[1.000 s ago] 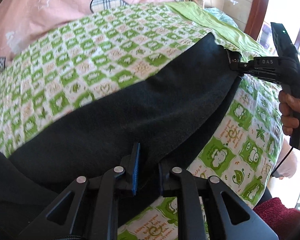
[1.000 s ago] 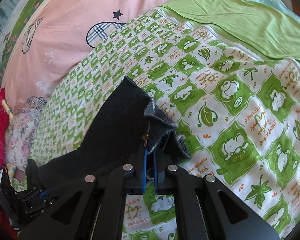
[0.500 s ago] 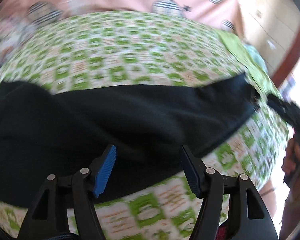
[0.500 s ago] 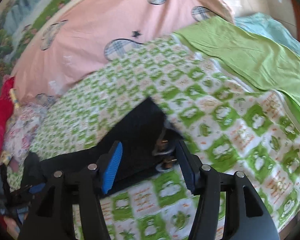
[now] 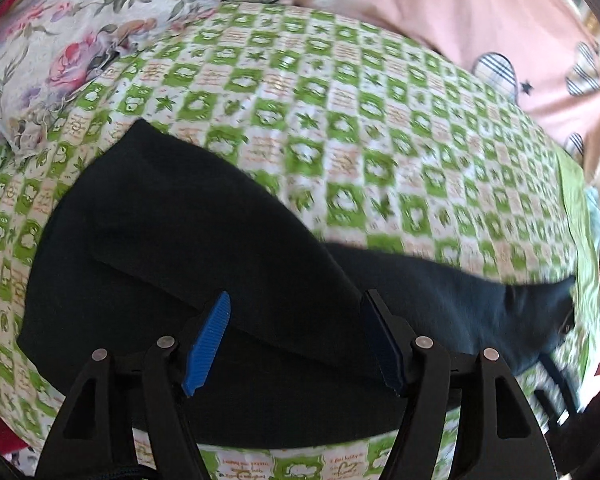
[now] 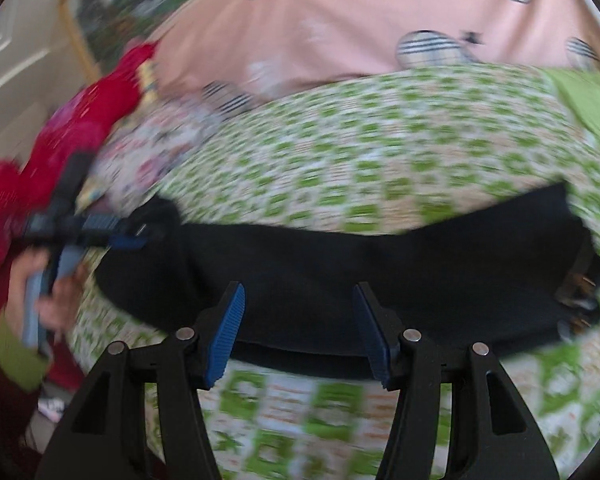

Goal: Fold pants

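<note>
Black pants [image 5: 220,264] lie flat in a long strip on the green-and-white checked bedspread [image 5: 360,128]. My left gripper [image 5: 296,340] is open and empty, just above the pants' wide end. In the right wrist view the pants [image 6: 360,272] stretch across the bed, and my right gripper [image 6: 300,328] is open and empty over their near edge. The left gripper [image 6: 100,228] shows there at the strip's left end, held by a hand. That view is blurred.
A pink quilt [image 5: 460,12] and a floral pillow [image 5: 60,52] lie at the back of the bed. A plain green sheet [image 6: 588,100] lies at the right. A person in red [image 6: 60,152] stands at the left. The bed's front edge is close below both grippers.
Both grippers were shut on the pants a second ago, then opened and let go. Both have since swung to new views along the pants, which now lie flat.
</note>
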`<state>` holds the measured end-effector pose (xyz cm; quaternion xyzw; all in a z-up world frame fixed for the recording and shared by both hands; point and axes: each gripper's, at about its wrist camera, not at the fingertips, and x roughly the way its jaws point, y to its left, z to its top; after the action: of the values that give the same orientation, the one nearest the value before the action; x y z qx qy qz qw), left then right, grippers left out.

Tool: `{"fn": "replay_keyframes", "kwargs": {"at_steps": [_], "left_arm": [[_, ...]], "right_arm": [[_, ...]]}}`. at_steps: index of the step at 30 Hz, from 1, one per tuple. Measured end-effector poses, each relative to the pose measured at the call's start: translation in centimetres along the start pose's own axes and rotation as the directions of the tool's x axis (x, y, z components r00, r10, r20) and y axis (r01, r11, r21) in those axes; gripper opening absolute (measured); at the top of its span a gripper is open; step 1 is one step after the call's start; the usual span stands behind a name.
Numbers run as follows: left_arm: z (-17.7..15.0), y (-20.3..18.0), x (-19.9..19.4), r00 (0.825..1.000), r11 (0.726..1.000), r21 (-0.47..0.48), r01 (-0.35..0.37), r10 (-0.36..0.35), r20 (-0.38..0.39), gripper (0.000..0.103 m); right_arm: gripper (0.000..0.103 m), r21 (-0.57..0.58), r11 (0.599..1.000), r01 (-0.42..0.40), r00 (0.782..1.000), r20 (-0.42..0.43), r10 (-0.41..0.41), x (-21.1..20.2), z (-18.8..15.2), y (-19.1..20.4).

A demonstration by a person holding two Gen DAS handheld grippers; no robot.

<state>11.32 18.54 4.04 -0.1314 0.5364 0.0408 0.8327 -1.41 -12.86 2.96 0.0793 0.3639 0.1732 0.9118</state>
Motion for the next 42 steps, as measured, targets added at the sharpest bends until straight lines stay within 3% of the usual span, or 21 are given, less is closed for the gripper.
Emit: {"fn": "replay_keyframes", "kwargs": {"at_steps": [4,10,17,21,22,24,25,26,27,29,33,37,42], "left_arm": [[3.3,0.5,1.2,0.996,0.998,-0.021,-0.066,0.065,-0.067,0.071],[6.0,0.6,5.5,0.965,0.987,-0.022,-0.156,0.148,-0.217,0.071],[7.9,0.5,6.4,0.961,0.991,-0.024,-0.134,0.124,-0.246,0.072],[8.2,0.0,7.5,0.951,0.984,0.024,-0.179,0.179,-0.252,0.069],[7.9,0.0,7.8,0.949,0.981,0.046,-0.189,0.195,-0.247,0.060],[7.4,-0.1,7.5,0.958,0.983,0.070,-0.171,0.183,-0.220,0.037],[7.1,0.0,7.2,0.965,0.985,0.074,-0.155,0.167,-0.204,0.016],[6.9,0.2,6.6,0.970,0.987,0.069,-0.147,0.157,-0.187,0.011],[6.5,0.6,5.7,0.978,0.990,0.056,-0.129,0.136,-0.156,0.010],[5.4,1.5,3.7,0.987,0.993,0.037,-0.113,0.117,-0.107,0.005],[2.7,3.6,-0.7,1.000,0.999,-0.039,-0.019,0.019,0.016,0.004],[-1.8,5.9,-4.6,0.989,0.987,-0.138,0.084,-0.066,0.132,0.004],[-7.2,9.6,-5.6,0.968,0.942,-0.255,0.219,-0.175,0.181,0.004]], "right_arm": [[0.057,-0.113,0.990,-0.085,0.995,-0.064,0.078,3.2,0.7,3.5],[0.057,-0.240,0.958,-0.160,0.980,-0.156,0.124,7.8,1.7,7.5],[0.057,-0.282,0.939,-0.197,0.961,-0.245,0.128,12.0,2.6,8.7],[0.056,-0.268,0.940,-0.211,0.954,-0.267,0.138,13.1,2.6,8.8],[0.053,-0.266,0.940,-0.215,0.951,-0.274,0.141,13.2,2.5,8.9],[0.036,-0.265,0.938,-0.223,0.946,-0.291,0.143,13.6,2.4,9.0],[0.029,-0.270,0.938,-0.216,0.947,-0.291,0.134,13.6,2.3,9.0],[0.015,-0.272,0.940,-0.208,0.948,-0.292,0.126,13.6,2.3,8.9],[0.006,-0.263,0.941,-0.213,0.947,-0.293,0.132,13.6,2.4,8.7],[0.006,-0.231,0.942,-0.244,0.942,-0.285,0.174,13.0,2.6,8.3],[0.006,-0.273,0.926,-0.260,0.947,-0.260,0.189,11.2,2.5,9.5],[0.006,-0.357,0.892,-0.277,0.948,-0.255,0.192,9.5,1.9,11.2],[0.006,-0.428,0.868,-0.254,0.952,-0.269,0.146,9.3,0.7,12.5]]}}
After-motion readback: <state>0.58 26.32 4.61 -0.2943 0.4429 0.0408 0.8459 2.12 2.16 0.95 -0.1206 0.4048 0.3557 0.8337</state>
